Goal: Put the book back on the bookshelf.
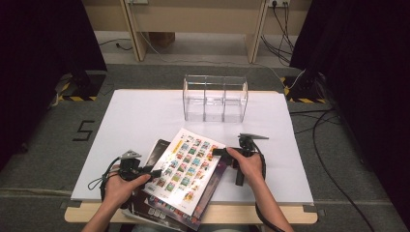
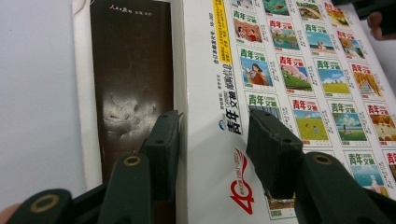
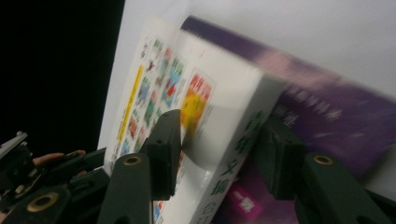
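**White-covered magazine between two pairs of black jaws**

Black jaws of the left gripper [image 2: 212, 144] spread wide, astride the near-left edge of the white magazine [image 2: 280, 84]: one jaw over the dark brown book [image 2: 133, 70] beside it, the other over the white cover with its grid of small coloured pictures. Pads not visibly pressing on anything; no firm grip to be made out there. In the high view, left gripper [image 1: 155, 172] at the lower-left edge of the magazine [image 1: 186, 169], held by the left hand [image 1: 120, 187].

Right gripper [image 3: 217, 149] also wide, jaws on either side of the magazine's raised corner [image 3: 219, 121], one above the cover and one below the spine edge, against the purple book [image 3: 327, 107] underneath. Contact of the pads hard to judge, picture blurred. In the high view, right gripper [image 1: 217, 152] at the upper-right corner, right hand [image 1: 249, 164] behind it.

Magazine topmost on a fanned stack of books at the near edge of the white table [image 1: 135, 116]. Well apart, farther back on the table: clear acrylic organiser [image 1: 215, 98], three compartments, upright.
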The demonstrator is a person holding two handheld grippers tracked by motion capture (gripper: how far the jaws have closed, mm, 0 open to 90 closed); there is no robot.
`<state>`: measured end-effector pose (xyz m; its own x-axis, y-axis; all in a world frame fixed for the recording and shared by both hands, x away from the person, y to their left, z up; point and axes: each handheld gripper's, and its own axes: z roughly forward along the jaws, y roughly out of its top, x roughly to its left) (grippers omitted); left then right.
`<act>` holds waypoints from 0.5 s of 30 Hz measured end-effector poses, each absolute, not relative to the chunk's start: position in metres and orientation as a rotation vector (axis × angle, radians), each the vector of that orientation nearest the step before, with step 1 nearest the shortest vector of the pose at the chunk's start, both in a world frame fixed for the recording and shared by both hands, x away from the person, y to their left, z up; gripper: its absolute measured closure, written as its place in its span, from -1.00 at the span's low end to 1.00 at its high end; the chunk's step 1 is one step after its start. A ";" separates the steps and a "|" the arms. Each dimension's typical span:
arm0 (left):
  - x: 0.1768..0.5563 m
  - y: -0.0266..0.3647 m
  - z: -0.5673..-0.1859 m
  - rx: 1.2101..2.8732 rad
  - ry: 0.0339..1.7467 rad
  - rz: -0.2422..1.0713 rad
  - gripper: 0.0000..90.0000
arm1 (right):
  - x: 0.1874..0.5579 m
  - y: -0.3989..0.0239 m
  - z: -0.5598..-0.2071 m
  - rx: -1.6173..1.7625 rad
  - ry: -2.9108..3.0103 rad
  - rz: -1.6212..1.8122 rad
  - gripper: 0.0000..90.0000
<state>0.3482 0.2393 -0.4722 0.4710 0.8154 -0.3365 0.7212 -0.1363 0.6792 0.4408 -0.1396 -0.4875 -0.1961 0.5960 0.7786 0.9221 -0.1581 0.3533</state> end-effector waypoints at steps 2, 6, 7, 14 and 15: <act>0.348 0.239 -0.472 1.887 1.284 0.149 0.20 | 0.439 -0.137 -0.485 -1.722 -1.800 -1.293 0.17; 0.348 0.239 -0.472 1.890 1.282 0.150 0.20 | 0.437 -0.132 -0.484 -1.712 -1.817 -1.284 0.17; 0.348 0.239 -0.472 1.891 1.282 0.150 0.20 | 0.437 -0.131 -0.484 -1.714 -1.822 -1.282 0.18; 0.348 0.241 -0.471 1.893 1.281 0.154 0.24 | 0.437 -0.135 -0.485 -1.692 -1.721 -1.318 0.45; 0.348 0.242 -0.471 1.885 1.283 0.150 0.24 | 0.437 -0.136 -0.482 -1.674 -1.666 -1.353 0.51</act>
